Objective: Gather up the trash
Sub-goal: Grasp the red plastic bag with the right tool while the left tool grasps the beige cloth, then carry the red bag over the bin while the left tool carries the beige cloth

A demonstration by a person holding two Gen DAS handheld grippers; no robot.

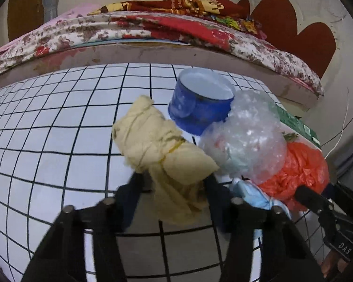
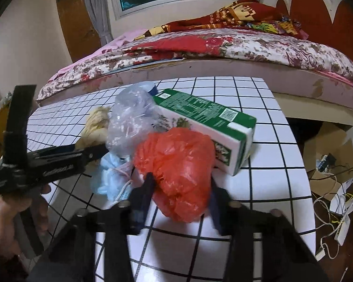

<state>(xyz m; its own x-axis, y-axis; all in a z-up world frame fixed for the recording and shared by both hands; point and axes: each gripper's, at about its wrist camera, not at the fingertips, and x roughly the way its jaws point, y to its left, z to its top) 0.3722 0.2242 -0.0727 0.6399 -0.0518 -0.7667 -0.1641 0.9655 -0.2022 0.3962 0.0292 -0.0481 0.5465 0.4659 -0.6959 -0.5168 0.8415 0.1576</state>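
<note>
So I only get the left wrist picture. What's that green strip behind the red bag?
Observer: A green and white carton lying on its side, right behind the red bag.
Operator: And who's going for that bag?
Observer: The right tongs straddle it, one finger on each side. I can't tell whether they are squeezing it yet.
Operator: Anything beyond the table?
Observer: White cables trail across the floor to the right of the table.

From my left camera, the green-and-white printed carton (image 1: 298, 124) shows only a sliver behind the crumpled clear plastic bag (image 1: 244, 136); motion blurs my jaws around the yellow cloth bundle (image 1: 162, 150).
</note>
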